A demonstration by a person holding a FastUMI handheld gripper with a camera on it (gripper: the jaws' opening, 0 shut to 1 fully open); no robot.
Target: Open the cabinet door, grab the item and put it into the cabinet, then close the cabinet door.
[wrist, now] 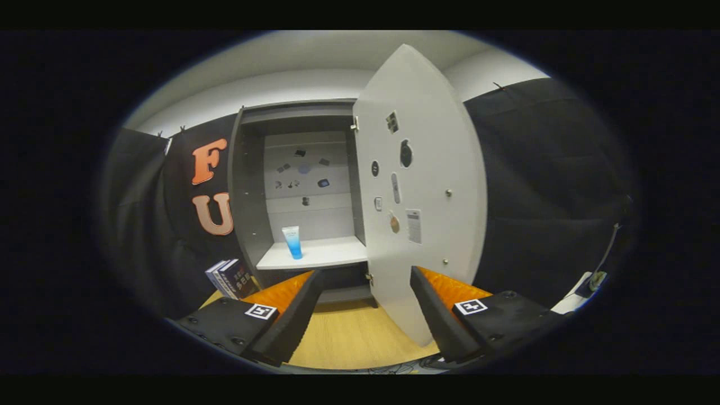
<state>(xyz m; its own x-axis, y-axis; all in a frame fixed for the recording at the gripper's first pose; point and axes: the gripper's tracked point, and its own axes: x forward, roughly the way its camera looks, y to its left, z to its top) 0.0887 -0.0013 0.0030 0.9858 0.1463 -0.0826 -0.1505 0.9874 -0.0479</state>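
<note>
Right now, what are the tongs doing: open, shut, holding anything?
Tongs: open, holding nothing; the door edge sits between the fingers but untouched. The tube stands on the cabinet shelf beyond.

1 cabinet (pixel 247 185), 1 door (pixel 427 225), 1 tube (pixel 292 242), 2 books (pixel 230 278), tongs (pixel 365 315) open.

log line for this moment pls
cabinet door: open | tube: upright on cabinet shelf | hand-held gripper: open, empty, short of door's lower edge | left: close door

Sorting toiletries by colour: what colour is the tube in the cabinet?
White fading to blue, in the gripper view: tube, beyond the open tongs.
</note>
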